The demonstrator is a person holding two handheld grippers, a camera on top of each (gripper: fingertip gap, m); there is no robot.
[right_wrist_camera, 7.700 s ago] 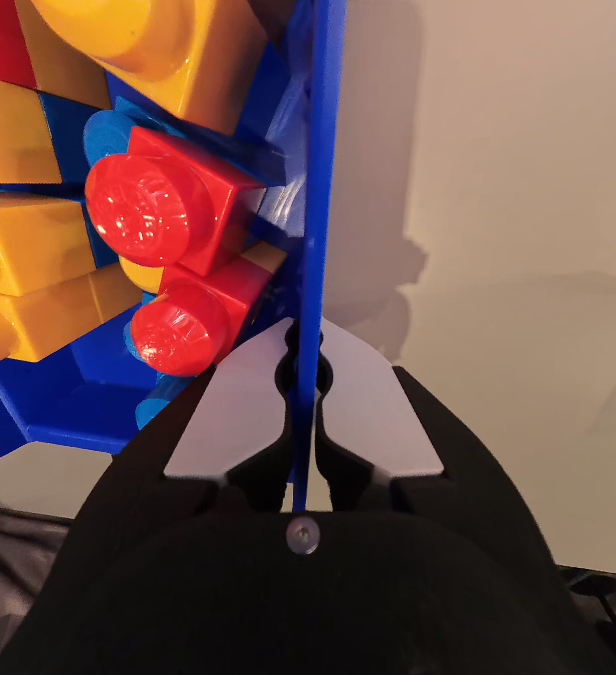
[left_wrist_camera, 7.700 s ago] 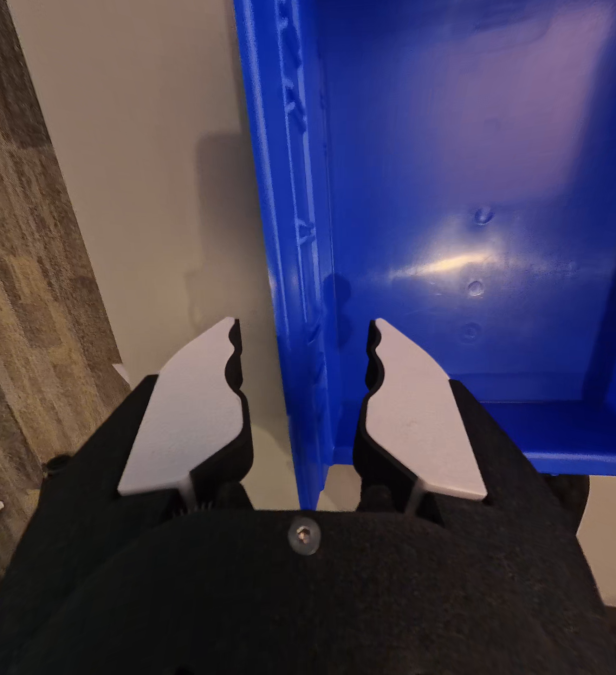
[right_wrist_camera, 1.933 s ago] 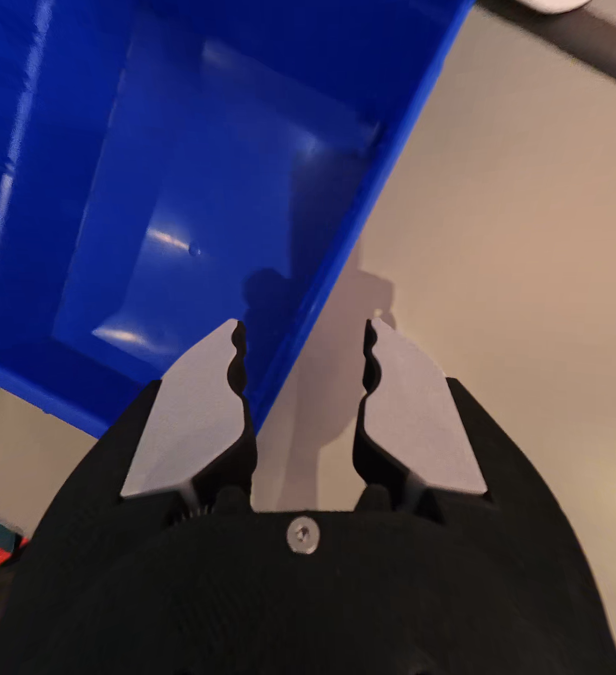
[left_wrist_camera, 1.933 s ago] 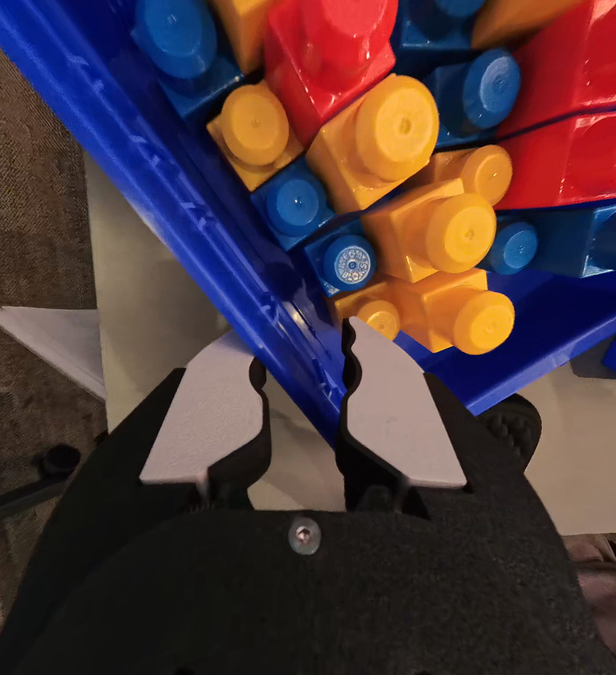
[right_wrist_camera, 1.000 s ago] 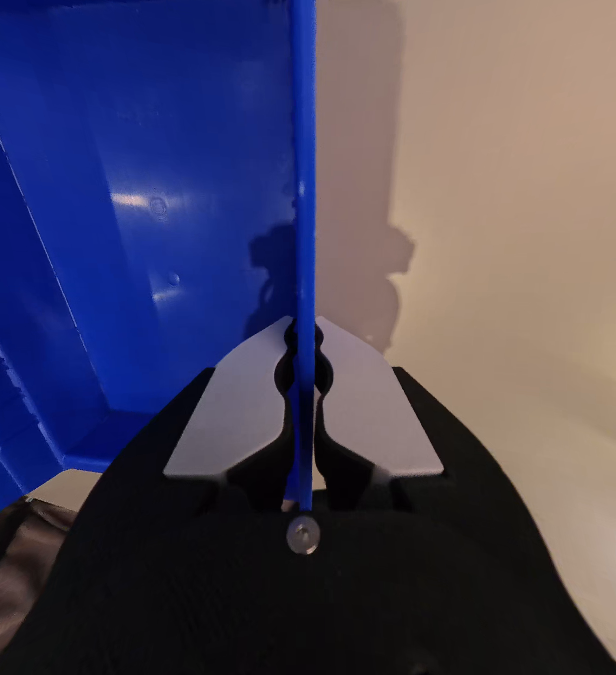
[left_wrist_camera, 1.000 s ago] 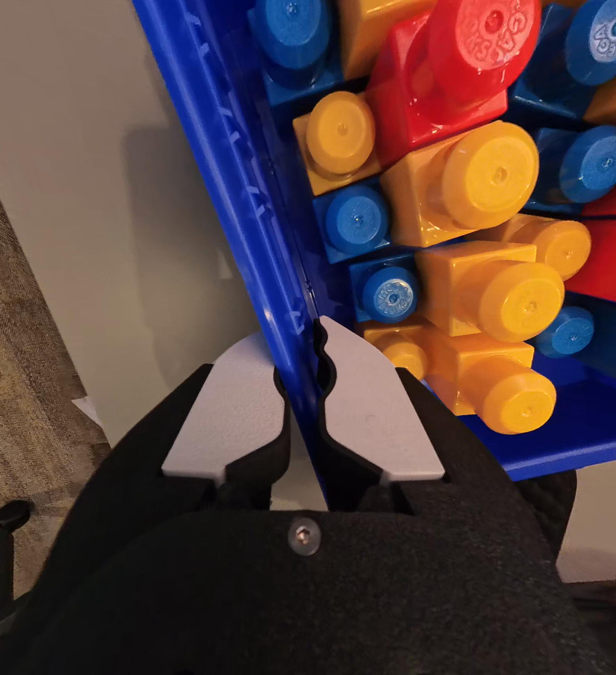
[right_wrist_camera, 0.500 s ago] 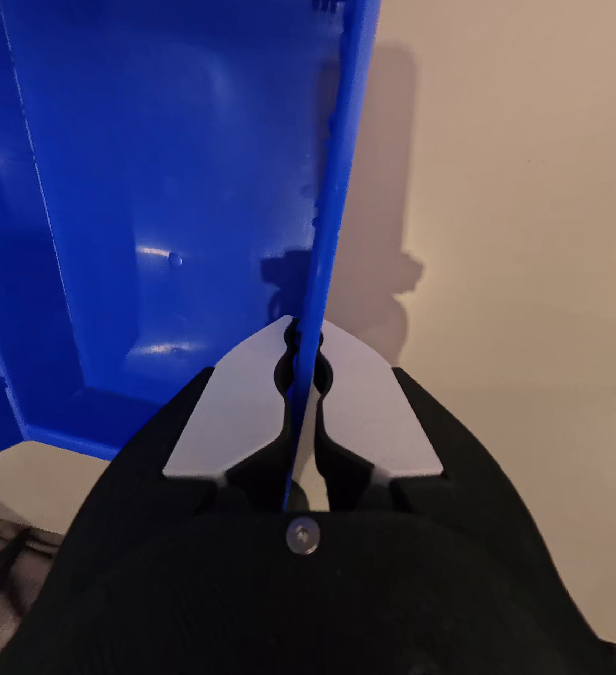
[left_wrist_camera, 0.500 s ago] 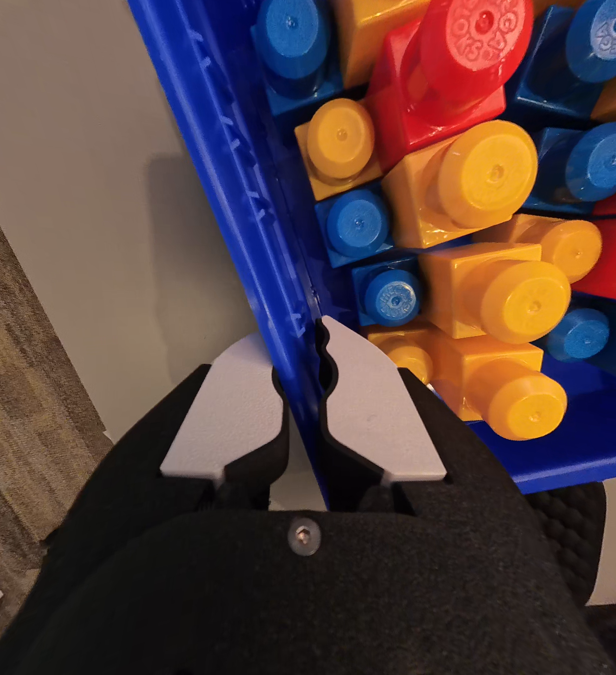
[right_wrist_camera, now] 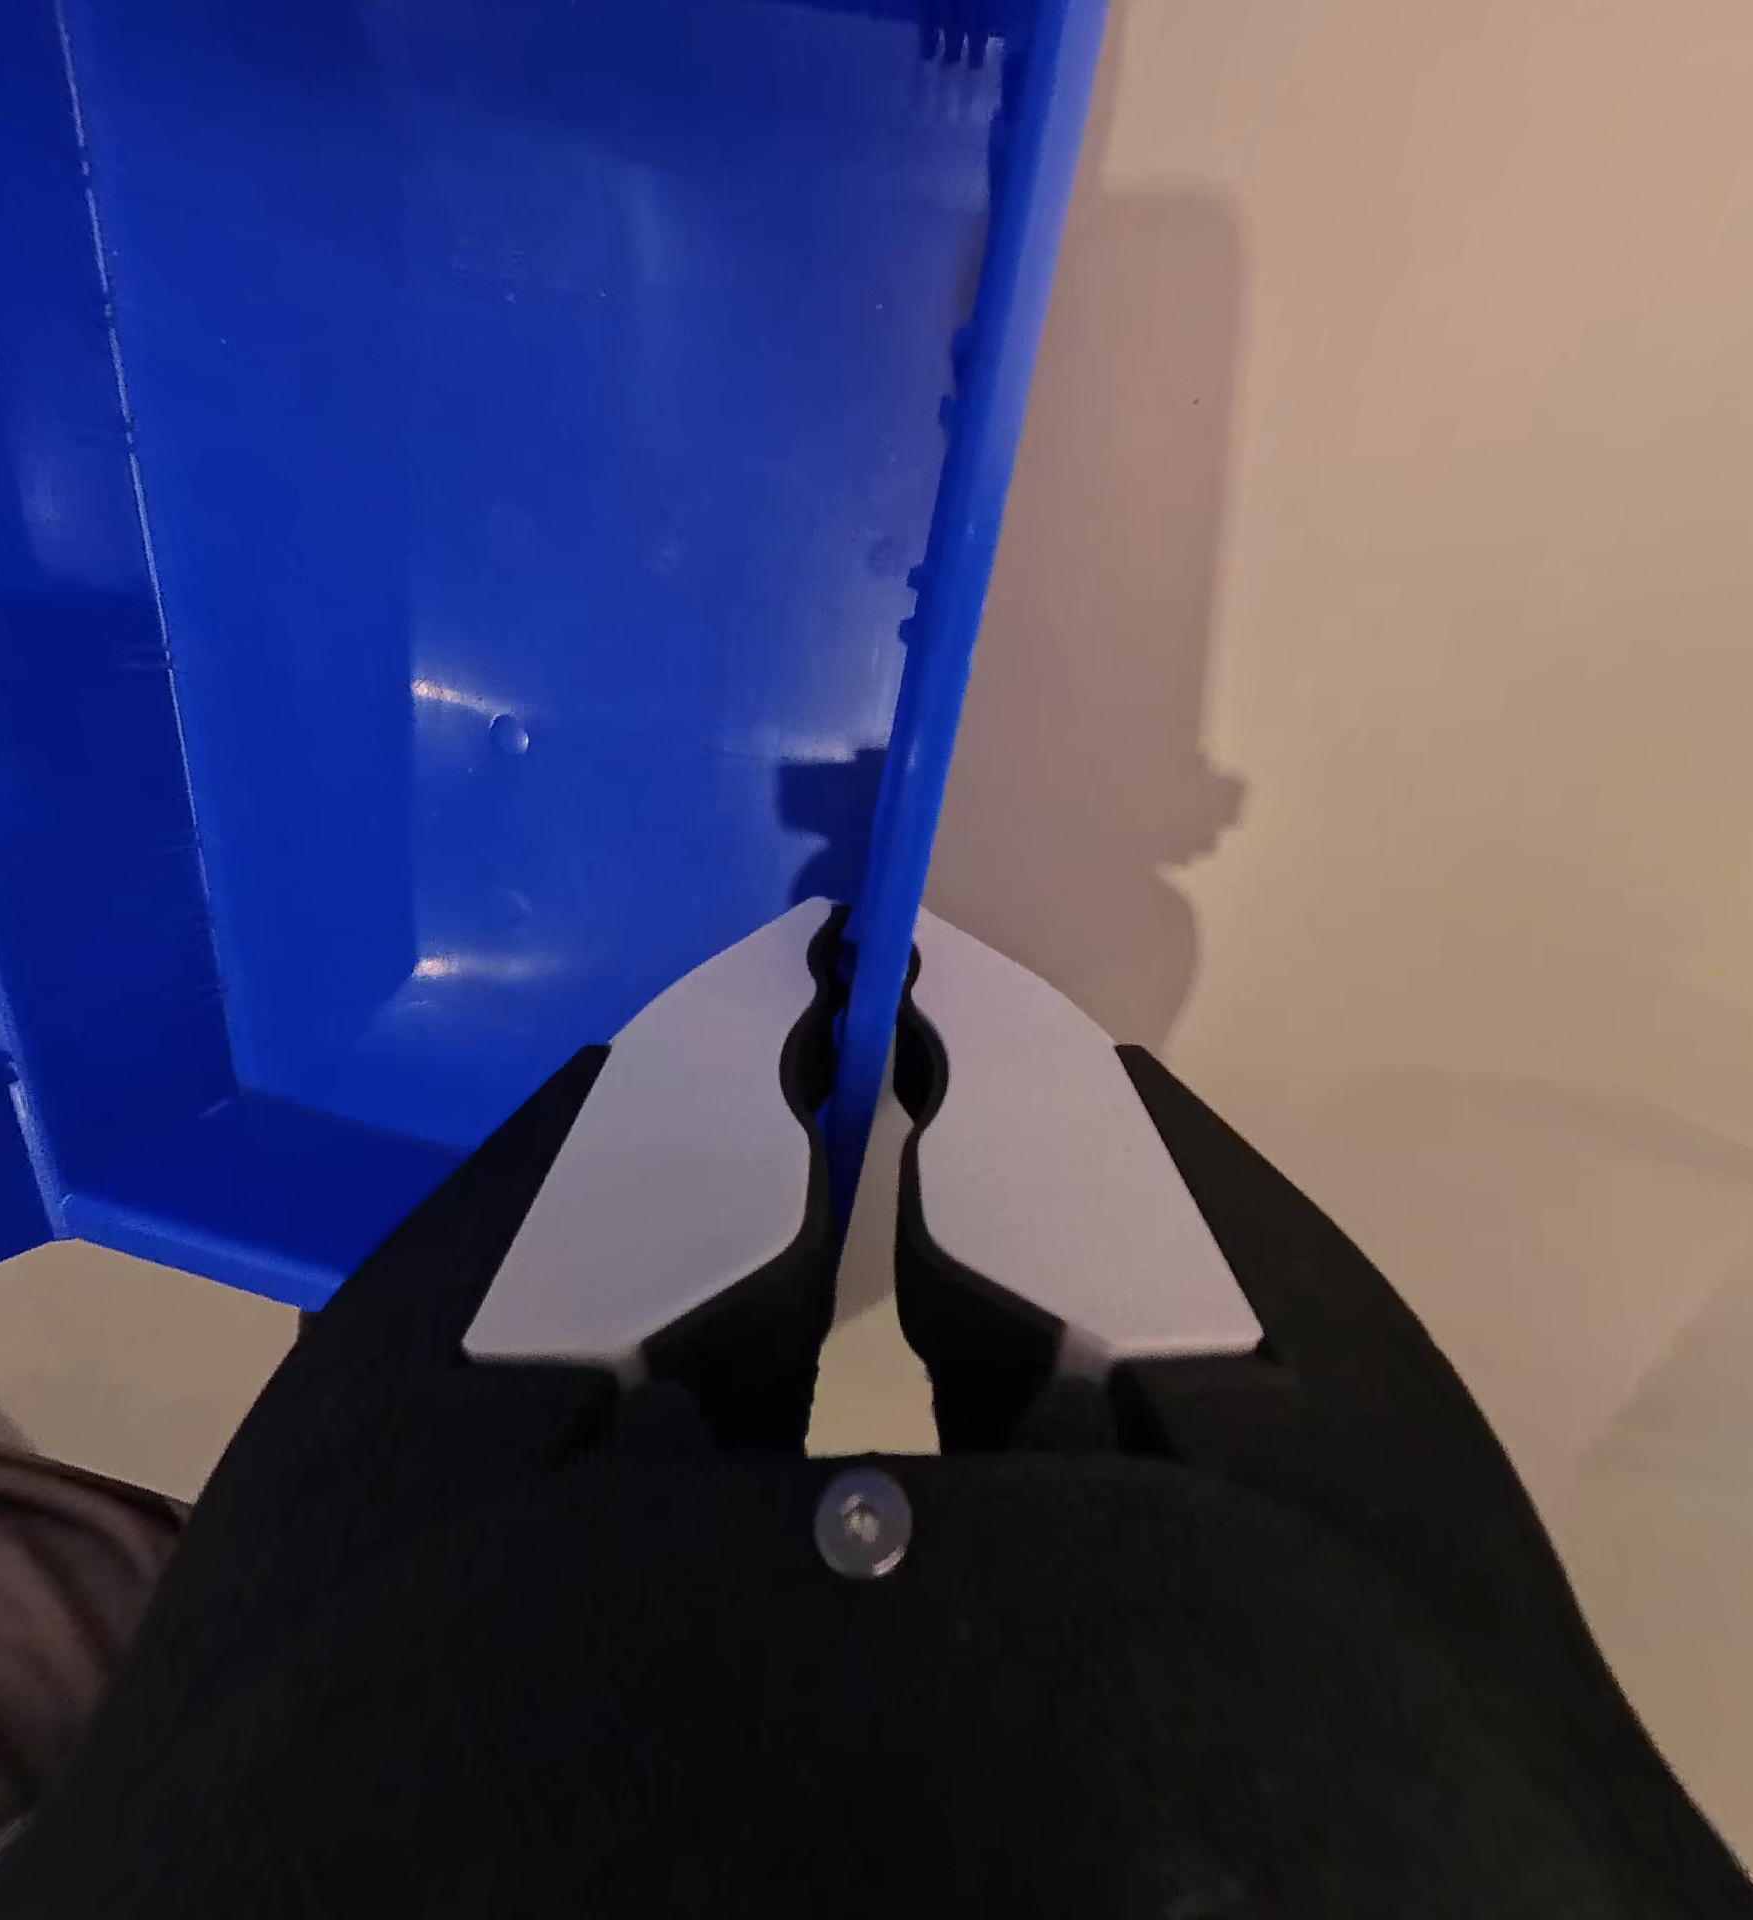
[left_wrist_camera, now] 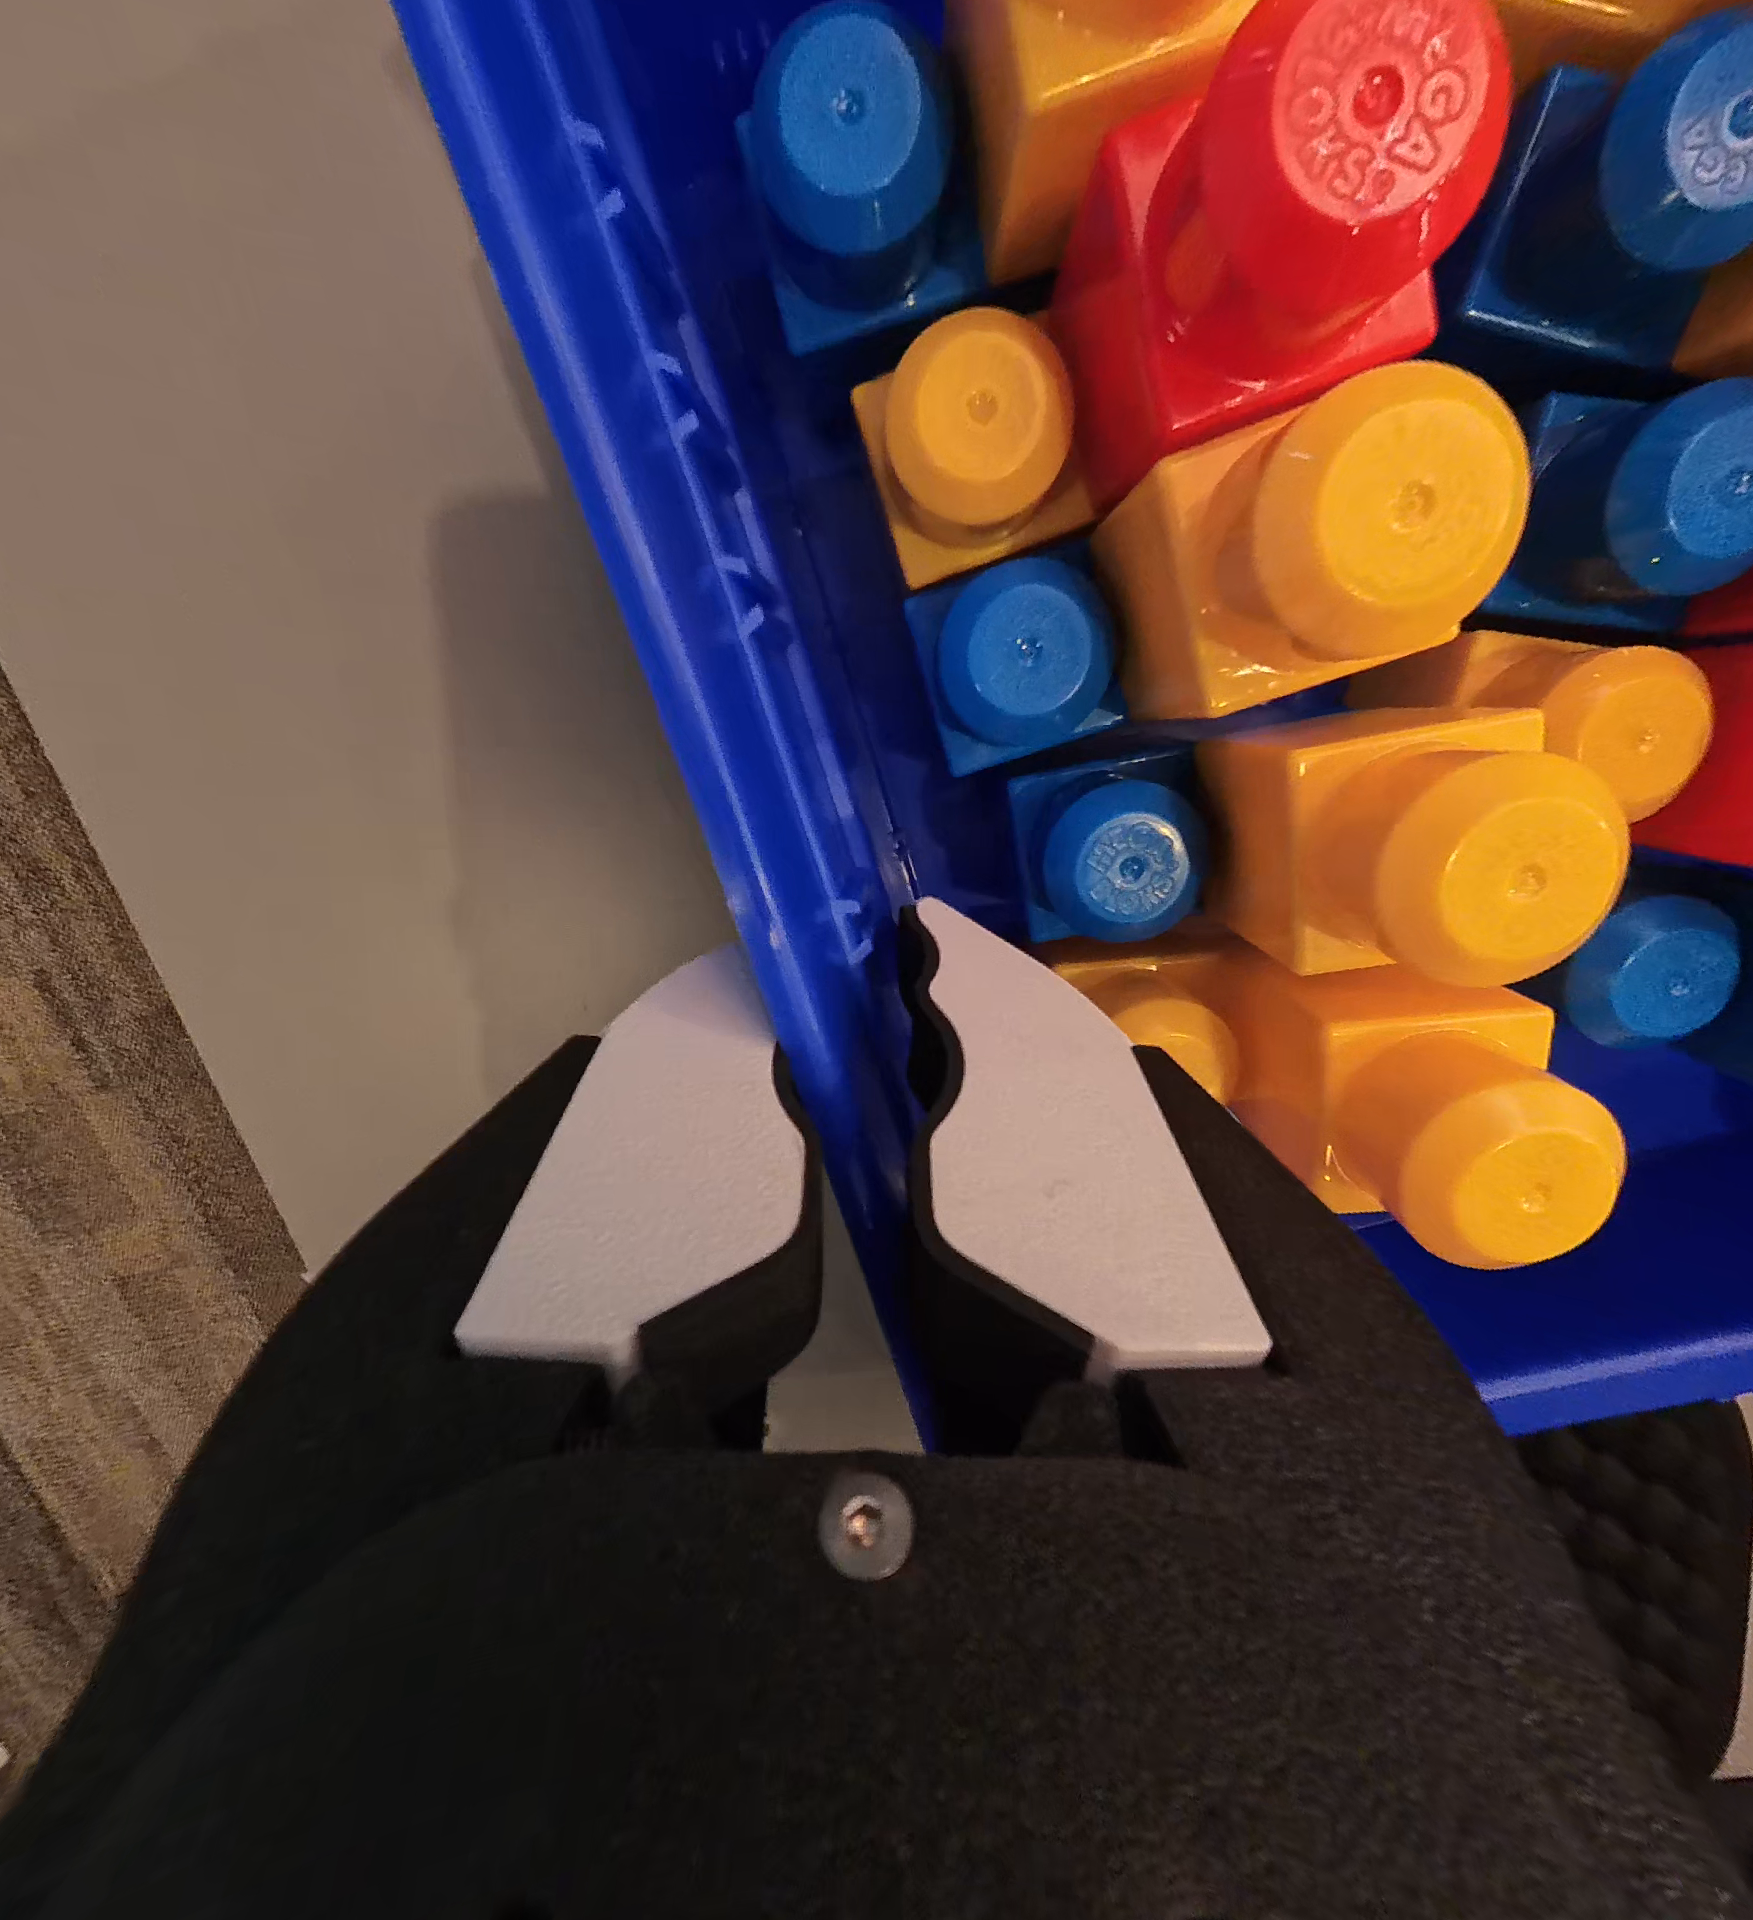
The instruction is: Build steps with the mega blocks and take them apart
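While the left gripper (left_wrist_camera: 841, 956) has its jaws closed down on the side wall of the blue bin (left_wrist_camera: 706, 520), one jaw outside the wall and one inside, the right gripper (right_wrist_camera: 867, 935) clamps the thin side wall of the blue bin (right_wrist_camera: 965, 520) in its own view in the same way, with its jaws nearly together.

In the left wrist view, mega blocks fill the bin to the right of the jaws. Nearest, touching the inner jaw, lies a yellow block (left_wrist_camera: 1371, 1101) with two studs showing. Just beyond it sits a second yellow block (left_wrist_camera: 1391, 831), and beside that a small blue block (left_wrist_camera: 1111, 852) near the jaw tip. Farther on come another blue block (left_wrist_camera: 1017, 655), a third large yellow block (left_wrist_camera: 1298, 540) and a small yellow one (left_wrist_camera: 965, 436). Farthest stands one red block (left_wrist_camera: 1256, 229). About seven blue studs and seven yellow studs show in all. Left of the jaws lie the pale surface (left_wrist_camera: 228, 416) and carpet (left_wrist_camera: 41, 987).

In the right wrist view, the compartment left of the jaws holds no blocks; the pale surface (right_wrist_camera: 1474, 623) lies to the right.
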